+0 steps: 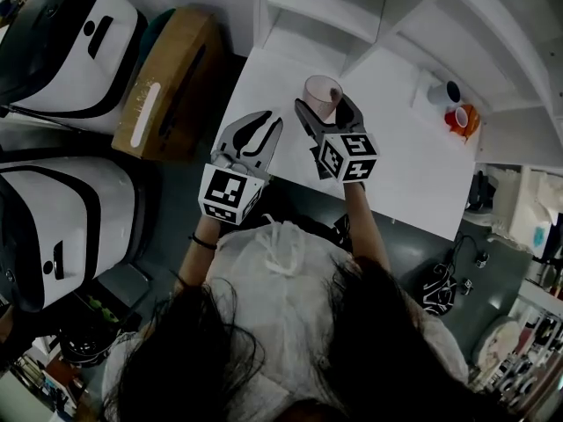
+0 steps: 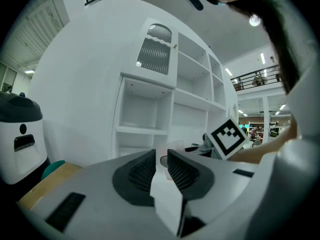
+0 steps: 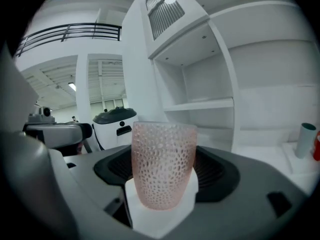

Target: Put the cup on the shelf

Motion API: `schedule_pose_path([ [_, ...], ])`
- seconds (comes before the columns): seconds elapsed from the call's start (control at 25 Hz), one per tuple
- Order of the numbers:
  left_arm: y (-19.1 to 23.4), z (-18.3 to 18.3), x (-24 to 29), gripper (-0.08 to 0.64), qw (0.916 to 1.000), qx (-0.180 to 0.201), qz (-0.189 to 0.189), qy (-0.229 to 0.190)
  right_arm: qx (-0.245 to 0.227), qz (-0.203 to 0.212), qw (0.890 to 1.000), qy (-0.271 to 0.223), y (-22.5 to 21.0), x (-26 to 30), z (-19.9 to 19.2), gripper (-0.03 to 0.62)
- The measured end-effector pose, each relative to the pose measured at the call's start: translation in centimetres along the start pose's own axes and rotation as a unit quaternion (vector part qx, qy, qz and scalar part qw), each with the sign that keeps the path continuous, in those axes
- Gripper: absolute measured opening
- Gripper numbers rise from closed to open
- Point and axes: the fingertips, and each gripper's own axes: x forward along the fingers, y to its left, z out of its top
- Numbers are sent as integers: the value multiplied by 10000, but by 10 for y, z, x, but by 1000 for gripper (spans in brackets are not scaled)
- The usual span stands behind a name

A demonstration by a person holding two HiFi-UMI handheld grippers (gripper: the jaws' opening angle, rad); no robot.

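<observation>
r gripper (image 1: 327, 114) clamps pink dimpled translucent cup (image 3: 163, 161) upright over white desk (image 1: 406, 167); l gripper (image 2: 161, 170) jaws together, empty.

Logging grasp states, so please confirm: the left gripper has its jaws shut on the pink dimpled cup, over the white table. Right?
Not quite. It is the right gripper whose jaws are shut on the pink dimpled cup, over the white table; the right gripper view shows this plainly. The left gripper holds nothing, its jaws together.
</observation>
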Motion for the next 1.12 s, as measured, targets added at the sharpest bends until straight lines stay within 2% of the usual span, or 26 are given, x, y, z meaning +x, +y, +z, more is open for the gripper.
schedule_pose_path([
  [0.2,20,-1,13,84,9999,31,-101,38,6,-236,9997,39,-27,46,-3,342],
  [0.44,40,-4,24,84,9998,79,-117,121,324,-505,9982,-46,-63,101,-7,342],
  [0.84,71,-17,29,84,9991,86,96,400,200,-717,9970,210,-111,195,-18,342],
  [1.12,86,-28,25,84,9980,2,288,561,109,-824,9960,316,-124,241,-17,342],
])
